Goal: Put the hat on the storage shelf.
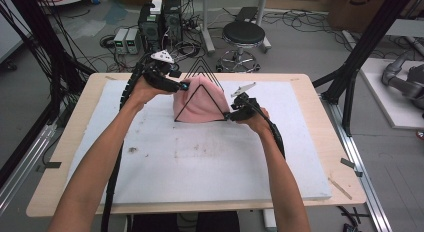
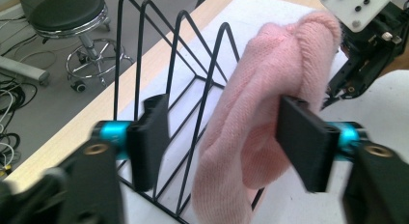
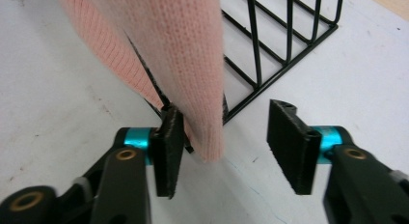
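Pink knit hat draped over wire rack on bench. Left tongs and right tongs both wide, nothing gripped. Release step; next: back both clear without snagging knit.

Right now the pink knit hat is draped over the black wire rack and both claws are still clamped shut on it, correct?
Not quite. The pink knit hat is draped over the black wire rack, but both claws are open: the left gripper view and the right gripper view each show the pads apart, with the left claw and right claw not squeezing it.
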Available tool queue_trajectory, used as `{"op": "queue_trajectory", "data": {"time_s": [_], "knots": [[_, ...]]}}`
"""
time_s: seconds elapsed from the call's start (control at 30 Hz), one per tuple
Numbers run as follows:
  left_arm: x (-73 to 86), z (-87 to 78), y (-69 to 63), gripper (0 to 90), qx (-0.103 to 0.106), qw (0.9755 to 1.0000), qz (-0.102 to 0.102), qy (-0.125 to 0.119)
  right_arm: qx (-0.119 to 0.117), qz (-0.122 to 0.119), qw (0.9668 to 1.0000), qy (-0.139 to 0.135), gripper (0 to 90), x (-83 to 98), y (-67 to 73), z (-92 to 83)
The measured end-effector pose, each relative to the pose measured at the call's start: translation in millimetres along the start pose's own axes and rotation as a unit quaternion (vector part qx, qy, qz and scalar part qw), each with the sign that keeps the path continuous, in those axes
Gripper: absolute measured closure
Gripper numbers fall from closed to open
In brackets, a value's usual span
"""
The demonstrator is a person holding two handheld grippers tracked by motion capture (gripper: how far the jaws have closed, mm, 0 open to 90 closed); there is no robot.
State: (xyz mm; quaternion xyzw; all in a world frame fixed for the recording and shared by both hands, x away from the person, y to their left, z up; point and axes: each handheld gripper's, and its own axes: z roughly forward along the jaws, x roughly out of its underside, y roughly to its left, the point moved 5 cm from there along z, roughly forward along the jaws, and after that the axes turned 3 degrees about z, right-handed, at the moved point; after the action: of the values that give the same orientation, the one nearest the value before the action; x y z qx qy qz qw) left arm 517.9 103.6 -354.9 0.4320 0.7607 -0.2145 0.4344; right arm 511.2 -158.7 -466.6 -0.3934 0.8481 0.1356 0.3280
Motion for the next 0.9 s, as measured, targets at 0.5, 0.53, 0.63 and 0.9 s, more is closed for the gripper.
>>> {"op": "queue_trajectory", "data": {"time_s": [0.5, 0.53, 0.63, 0.9], "knots": [[-1.1, -25.1, -4.7, 22.7, -0.002, 0.9993, -0.021, -0.032, 0.007, 0.005, 0.9998, -0.017, 29.5, -0.6, 6.8, -21.3], [0.3, -29.2, -5.5, 22.7, -0.002, 0.9993, -0.019, -0.031, 0.007, 0.005, 0.9998, -0.017, 29.5, -0.6, 6.8, -21.3], [4.5, -43.4, -8.4, 22.7, -0.012, 0.9988, -0.022, -0.042, 0.011, 0.010, 0.9991, -0.040, 30.0, 7.0, 10.1, -33.9], [30.6, -81.6, -26.1, 23.0, -0.028, 0.9978, -0.015, -0.058, 0.017, 0.026, 0.9943, -0.102, 30.0, 30.6, 16.7, -72.6]]}}
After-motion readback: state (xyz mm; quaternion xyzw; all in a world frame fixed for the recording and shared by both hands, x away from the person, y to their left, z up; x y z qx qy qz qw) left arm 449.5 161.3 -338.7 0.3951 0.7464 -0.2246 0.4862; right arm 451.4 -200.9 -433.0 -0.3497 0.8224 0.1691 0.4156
